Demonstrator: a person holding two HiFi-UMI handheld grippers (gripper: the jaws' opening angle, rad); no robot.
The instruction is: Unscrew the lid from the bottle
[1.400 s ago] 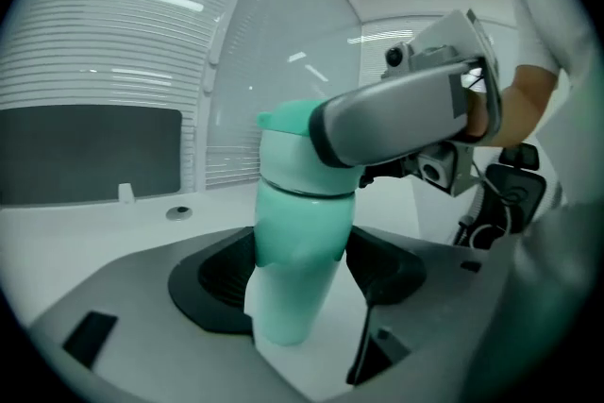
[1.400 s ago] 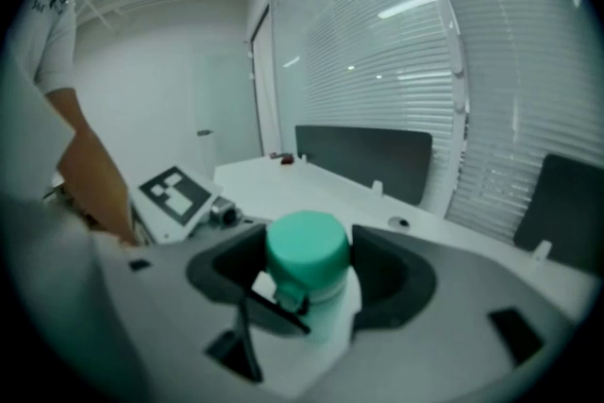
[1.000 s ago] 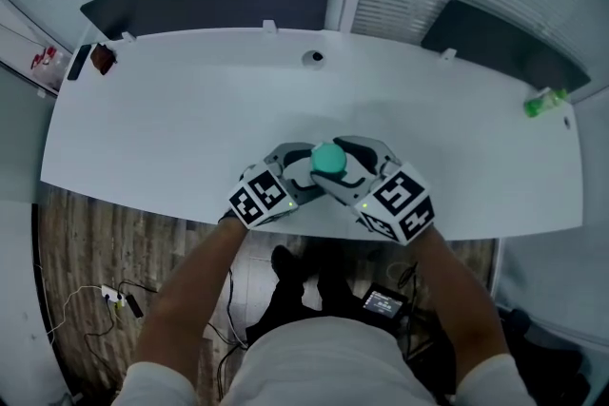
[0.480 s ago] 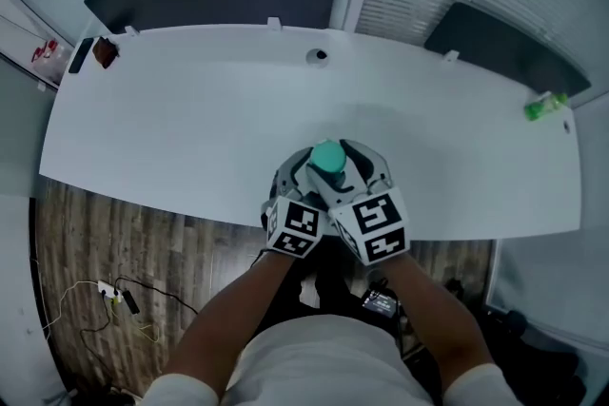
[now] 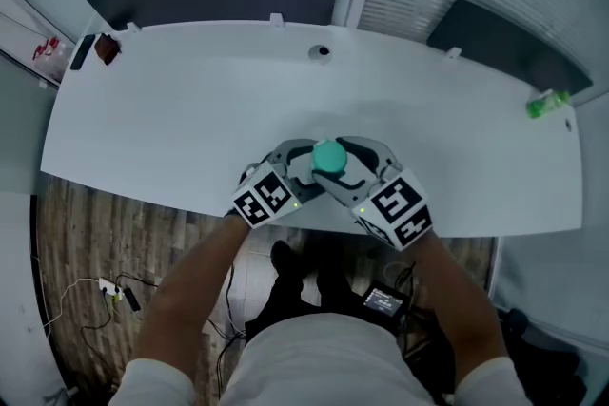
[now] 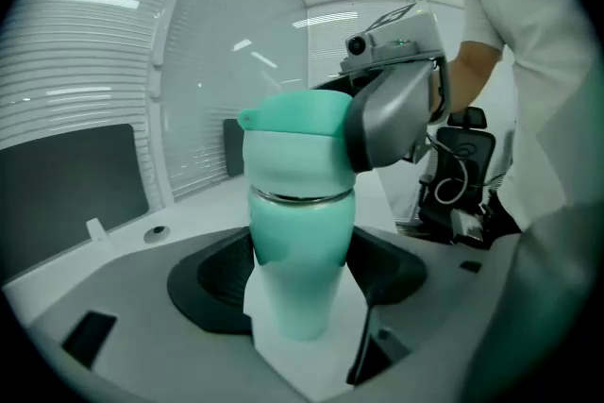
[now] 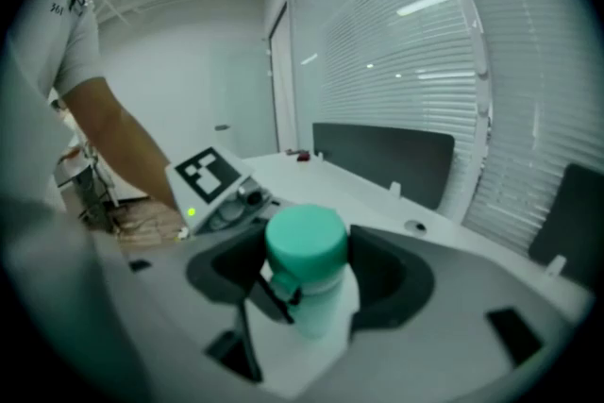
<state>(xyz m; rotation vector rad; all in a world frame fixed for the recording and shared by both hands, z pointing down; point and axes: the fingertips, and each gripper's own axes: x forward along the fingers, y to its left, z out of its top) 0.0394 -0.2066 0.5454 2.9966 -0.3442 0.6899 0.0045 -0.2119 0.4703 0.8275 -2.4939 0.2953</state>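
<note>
A teal bottle (image 6: 300, 245) stands upright on the white table (image 5: 171, 119), close to its front edge. Seen from the head view, its round teal lid (image 5: 329, 156) sits between both grippers. My left gripper (image 6: 302, 295) is shut on the bottle's body, with dark pads pressing on either side. My right gripper (image 7: 307, 277) is shut on the lid (image 7: 304, 241) from the opposite side, and its grey jaw (image 6: 392, 113) covers part of the lid in the left gripper view. The left gripper's marker cube (image 7: 209, 173) shows behind the bottle.
A green object (image 5: 544, 102) lies at the table's far right. A small dark red thing (image 5: 105, 48) sits at the far left corner. A cable hole (image 5: 324, 51) is at the back centre. Dark panels stand behind the table. An office chair (image 6: 462, 175) is by the person.
Half a second ago both marker cubes were turned close together in front of the bottle. Now they are swung apart again, left and right, as one second ago. The bottle stays in place.
</note>
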